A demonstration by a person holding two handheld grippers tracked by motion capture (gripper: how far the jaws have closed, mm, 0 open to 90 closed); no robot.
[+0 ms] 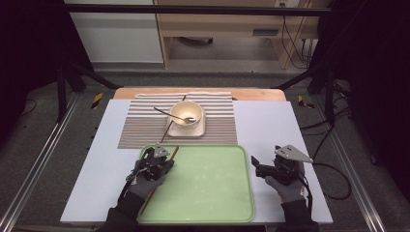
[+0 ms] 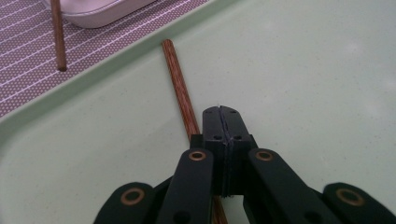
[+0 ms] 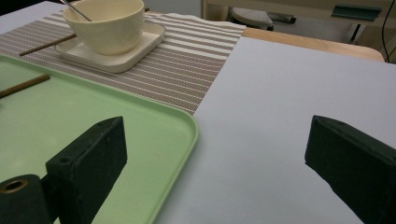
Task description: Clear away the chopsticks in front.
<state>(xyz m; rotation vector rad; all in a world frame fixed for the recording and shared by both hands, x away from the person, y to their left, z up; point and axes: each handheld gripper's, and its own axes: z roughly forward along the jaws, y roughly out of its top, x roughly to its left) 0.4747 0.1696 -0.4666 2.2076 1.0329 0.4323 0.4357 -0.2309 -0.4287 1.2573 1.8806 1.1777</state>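
Note:
A green tray lies at the table's near edge. A brown chopstick rests on its left part and runs under my left hand. My left gripper is low over it, jaws pressed flat together. In the left gripper view the chopstick passes beside and beneath the shut gripper, not between the pads. A second chopstick lies on the striped placemat. A cream bowl with a spoon sits on a square plate. My right gripper stands open over bare table right of the tray.
The white table top extends right of the placemat, with a wooden strip along the far edge. In the right gripper view, the tray's corner lies under the open jaws and the bowl stands far left.

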